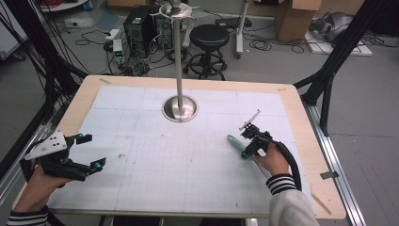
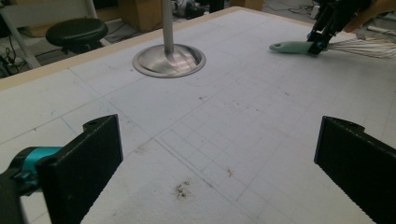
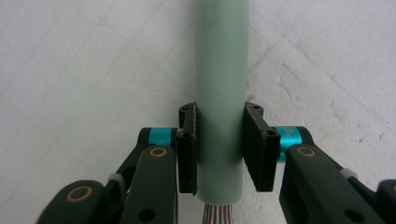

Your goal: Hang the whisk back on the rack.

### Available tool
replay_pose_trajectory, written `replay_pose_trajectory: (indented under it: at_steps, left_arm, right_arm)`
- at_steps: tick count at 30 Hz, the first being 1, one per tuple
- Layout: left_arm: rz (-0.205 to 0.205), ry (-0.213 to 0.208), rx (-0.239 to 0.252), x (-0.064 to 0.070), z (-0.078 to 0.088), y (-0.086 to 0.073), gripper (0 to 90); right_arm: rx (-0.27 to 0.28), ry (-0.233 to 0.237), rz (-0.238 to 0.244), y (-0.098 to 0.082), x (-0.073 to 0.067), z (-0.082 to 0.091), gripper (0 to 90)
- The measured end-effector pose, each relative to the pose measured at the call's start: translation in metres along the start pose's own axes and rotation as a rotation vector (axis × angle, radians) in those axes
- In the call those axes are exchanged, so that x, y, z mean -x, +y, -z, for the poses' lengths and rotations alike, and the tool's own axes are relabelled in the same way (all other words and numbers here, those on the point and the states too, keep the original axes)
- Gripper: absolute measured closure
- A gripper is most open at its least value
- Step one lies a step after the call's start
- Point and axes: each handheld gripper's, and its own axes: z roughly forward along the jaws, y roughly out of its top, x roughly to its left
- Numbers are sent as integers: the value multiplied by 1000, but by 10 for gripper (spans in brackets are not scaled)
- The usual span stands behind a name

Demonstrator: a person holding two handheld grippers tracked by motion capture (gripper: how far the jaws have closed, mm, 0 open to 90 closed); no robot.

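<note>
A whisk with a pale green handle (image 1: 234,141) lies on the white gridded mat (image 1: 155,155), right of centre. In the high view my right gripper (image 1: 246,153) is down over the handle's near end. In the right gripper view its jaws press both sides of the handle (image 3: 220,84), so the gripper (image 3: 220,144) is shut on it. The whisk's wires (image 2: 364,46) fan out behind the jaws, toward the person's hand. My left gripper (image 1: 92,151) hovers at the mat's left edge. In its own view it (image 2: 217,158) is wide open, holding nothing.
A steel pole on a round base (image 1: 180,108) stands at the back middle of the mat. The wooden table rim (image 1: 310,141) frames the mat. Beyond the table are a black stool (image 1: 209,37), a computer tower (image 1: 137,26) and floor cables.
</note>
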Motion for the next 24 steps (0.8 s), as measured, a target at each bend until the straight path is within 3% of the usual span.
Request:
replay_pose_trajectory:
  at_steps: [4, 8, 16, 20, 24]
  left_arm:
    - [-1, 1, -1, -1, 1, 0, 17]
    - [-2, 1, -2, 0, 1, 0, 17]
    - [0, -8, 0, 0, 0, -1, 17]
    - [1, -14, -6, 0, 0, -1, 17]
    - [-2, -15, -2, 1, 0, 0, 17]
  right_arm:
    - [7, 11, 22, 1, -2, 1, 695]
    - [31, -7, 60, 1, -5, 7, 696]
    - [143, -10, 95, 6, -5, 35, 696]
    - [239, 33, 135, 11, -5, 56, 697]
    - [287, 67, 157, 15, -5, 65, 697]
